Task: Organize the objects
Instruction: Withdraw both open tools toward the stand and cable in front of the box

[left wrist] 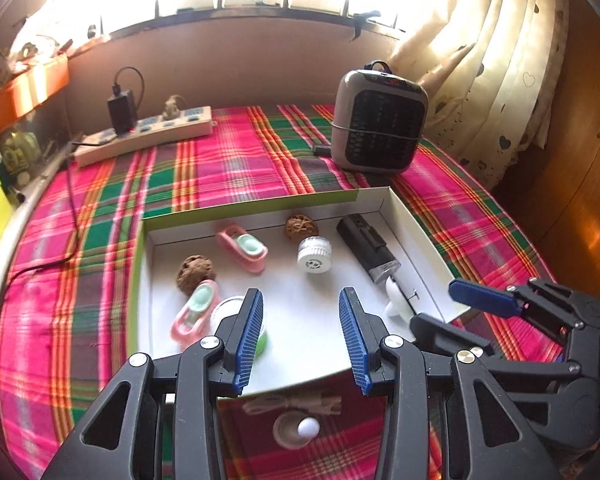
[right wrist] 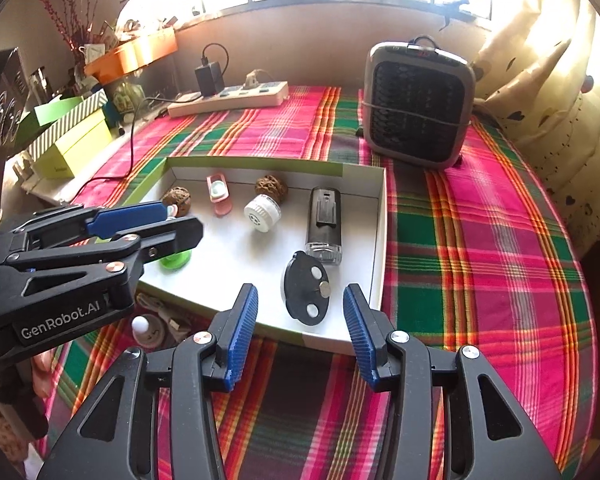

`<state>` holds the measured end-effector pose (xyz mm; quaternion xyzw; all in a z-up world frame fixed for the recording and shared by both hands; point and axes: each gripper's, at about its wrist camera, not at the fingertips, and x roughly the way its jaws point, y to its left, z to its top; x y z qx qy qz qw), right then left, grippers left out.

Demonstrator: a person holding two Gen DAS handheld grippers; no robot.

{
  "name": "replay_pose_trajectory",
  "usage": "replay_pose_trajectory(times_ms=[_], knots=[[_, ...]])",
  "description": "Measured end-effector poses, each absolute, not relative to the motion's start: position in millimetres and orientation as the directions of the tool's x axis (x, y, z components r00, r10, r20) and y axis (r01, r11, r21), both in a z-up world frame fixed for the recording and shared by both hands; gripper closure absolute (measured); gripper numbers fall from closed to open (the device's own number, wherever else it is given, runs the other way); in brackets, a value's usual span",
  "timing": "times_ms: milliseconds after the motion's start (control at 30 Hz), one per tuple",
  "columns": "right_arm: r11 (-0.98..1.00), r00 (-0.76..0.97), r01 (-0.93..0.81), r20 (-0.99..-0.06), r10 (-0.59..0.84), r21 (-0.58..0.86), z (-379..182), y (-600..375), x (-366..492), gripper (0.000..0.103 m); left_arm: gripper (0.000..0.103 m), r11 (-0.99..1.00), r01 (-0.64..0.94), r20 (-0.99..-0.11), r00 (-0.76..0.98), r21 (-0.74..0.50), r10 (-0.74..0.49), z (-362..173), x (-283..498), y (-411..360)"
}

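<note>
A shallow white box [left wrist: 414,220] [right wrist: 380,216] lies on the plaid cloth. Inside are two walnuts [left wrist: 195,274] [right wrist: 271,187], two pink toy shoes [left wrist: 242,246] [right wrist: 219,192], a white jar [left wrist: 314,255] [right wrist: 262,212], a black device [left wrist: 368,248] [right wrist: 324,220], a green-lidded jar [right wrist: 175,258] and a black disc with white knobs [right wrist: 306,294]. My left gripper [left wrist: 300,336] [right wrist: 182,222] is open and empty over the box's near left part. My right gripper [right wrist: 300,334] [left wrist: 448,312] is open and empty at the box's near right corner.
A small heater [left wrist: 380,118] [right wrist: 418,106] and a power strip with charger [left wrist: 148,132] [right wrist: 228,98] stand at the back. A white cable [left wrist: 292,404] and a small round lamp [left wrist: 302,428] [right wrist: 146,330] lie on the cloth before the box. Boxes [right wrist: 72,136] sit left.
</note>
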<state>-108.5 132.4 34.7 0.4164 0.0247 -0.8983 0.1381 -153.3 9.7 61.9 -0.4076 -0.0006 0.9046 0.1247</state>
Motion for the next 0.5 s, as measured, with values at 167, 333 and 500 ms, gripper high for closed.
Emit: replay_pose_trajectory(times_ms=[167,333,500], knots=[[-0.959,-0.629,0.269,-0.739,-0.241,0.083,39.0,130.5,-99.2,0.057,0.065,-0.971,-0.211,-0.731,-0.644,-0.112,0.225,62.9,-139.3,2.7],[-0.958,-0.644,0.279,-0.726,-0.241,0.071,41.6,126.3,-88.1,0.057,0.065,-0.973,-0.199,-0.720,-0.659,-0.114,0.219,64.8,-123.8,-3.3],[-0.955,-0.651,0.288,-0.718,-0.247,0.069,41.3,123.3,-78.7,0.057,0.065,-0.977,-0.179,-0.717,-0.665,-0.119,0.210,63.1,-111.7,-11.1]])
